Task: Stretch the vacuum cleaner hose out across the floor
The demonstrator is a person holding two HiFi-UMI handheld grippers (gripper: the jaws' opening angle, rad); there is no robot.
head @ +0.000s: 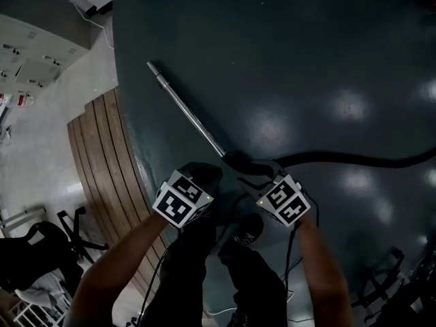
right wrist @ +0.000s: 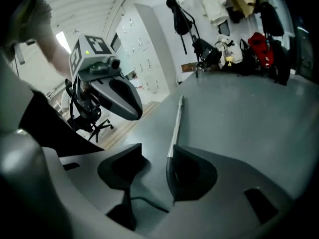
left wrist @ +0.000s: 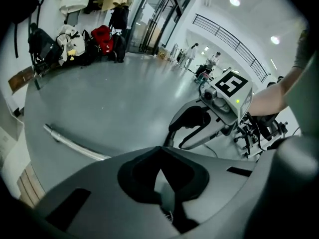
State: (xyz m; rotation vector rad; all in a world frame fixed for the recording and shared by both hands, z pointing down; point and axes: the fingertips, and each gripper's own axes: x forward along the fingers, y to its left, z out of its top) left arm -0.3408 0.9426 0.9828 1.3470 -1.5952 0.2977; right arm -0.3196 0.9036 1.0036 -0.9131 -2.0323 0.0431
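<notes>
While left gripper [left wrist: 160, 157] sits shut, empty, and right gripper [right wrist: 154, 158] stands open at wand [right wrist: 175, 123]: hose [head: 354, 159], likely light, floppy; best taken by its stiff handle [head: 244, 163].

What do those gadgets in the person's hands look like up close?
The left gripper and right gripper are smooth grey plastic shells, each ending in two dark-padded jaws. Each carries a white cube printed with black square markers and showing a small green light. Thin black cables trail back along the forearms, which are bare, with no sleeves in view.
</notes>
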